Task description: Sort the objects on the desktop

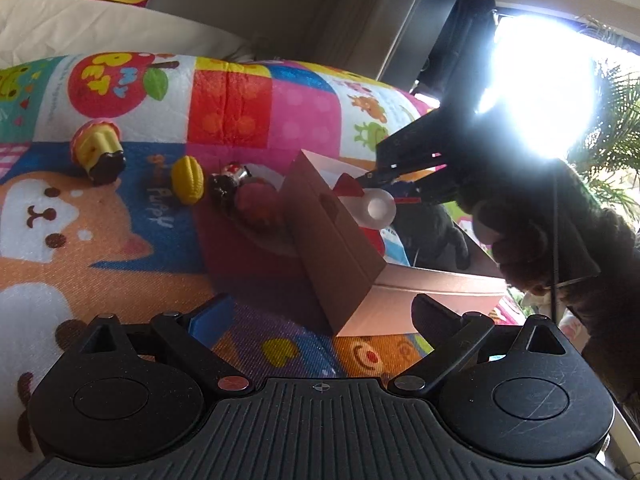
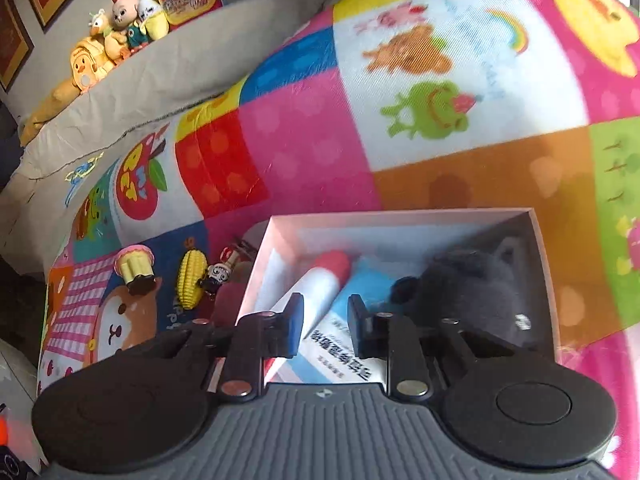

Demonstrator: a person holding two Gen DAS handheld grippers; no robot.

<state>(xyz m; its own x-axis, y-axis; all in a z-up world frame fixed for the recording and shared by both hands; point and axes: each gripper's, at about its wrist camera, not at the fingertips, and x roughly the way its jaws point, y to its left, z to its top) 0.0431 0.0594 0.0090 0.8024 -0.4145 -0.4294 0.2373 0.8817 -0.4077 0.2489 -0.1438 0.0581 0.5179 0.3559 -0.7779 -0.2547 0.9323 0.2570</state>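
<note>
A pale open box (image 1: 332,240) (image 2: 400,213) sits on the colourful mat. Inside lie a white tube with a red cap (image 2: 320,284) (image 1: 378,208), a blue carton (image 2: 366,278) and a grey plush (image 2: 472,292). My right gripper (image 2: 326,320) (image 1: 366,181) hangs over the box with its jaws drawn close. The tube runs under its left finger; I cannot tell whether the pads pinch it. Left of the box lie a cupcake toy (image 1: 98,148) (image 2: 134,266), a yellow corn toy (image 1: 188,178) (image 2: 191,280) and a small figure (image 1: 230,182) (image 2: 216,276). My left gripper (image 1: 322,318) stands open before the box's near corner.
A dark red round toy (image 1: 256,200) rests against the box's left wall. A hand in a dark sleeve (image 1: 520,248) holds the right gripper. Behind the mat (image 2: 320,140) is a beige cushion with plush toys (image 2: 116,44). A bright window (image 1: 540,80) glares at the right.
</note>
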